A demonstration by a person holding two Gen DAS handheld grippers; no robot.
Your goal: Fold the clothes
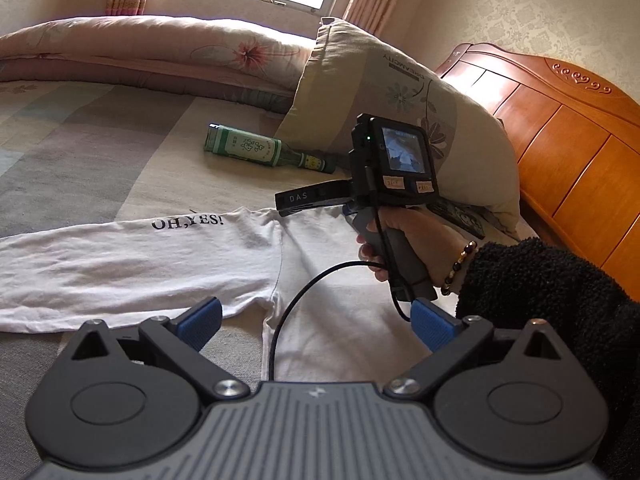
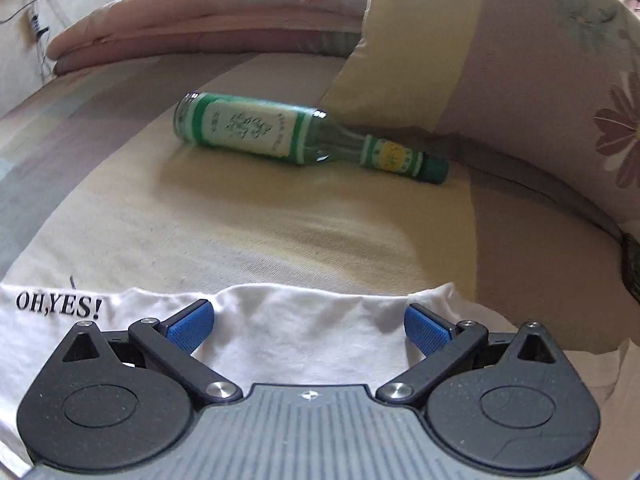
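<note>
While both show the shirt (image 2: 280,336), only left shows the hand (image 1: 416,244) w/ right tool (image 1: 296,200).

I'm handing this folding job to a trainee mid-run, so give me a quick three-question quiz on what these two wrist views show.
1. True or false: the green bottle stands upright on the bed.
2. What words are printed on the white shirt?
3. The right gripper is: A) open above the shirt's far edge, B) shut on the shirt, C) holding the bottle.

Key
1. False: it lies on its side near the pillow.
2. OH,YES!
3. A. The left gripper is open too.
</note>
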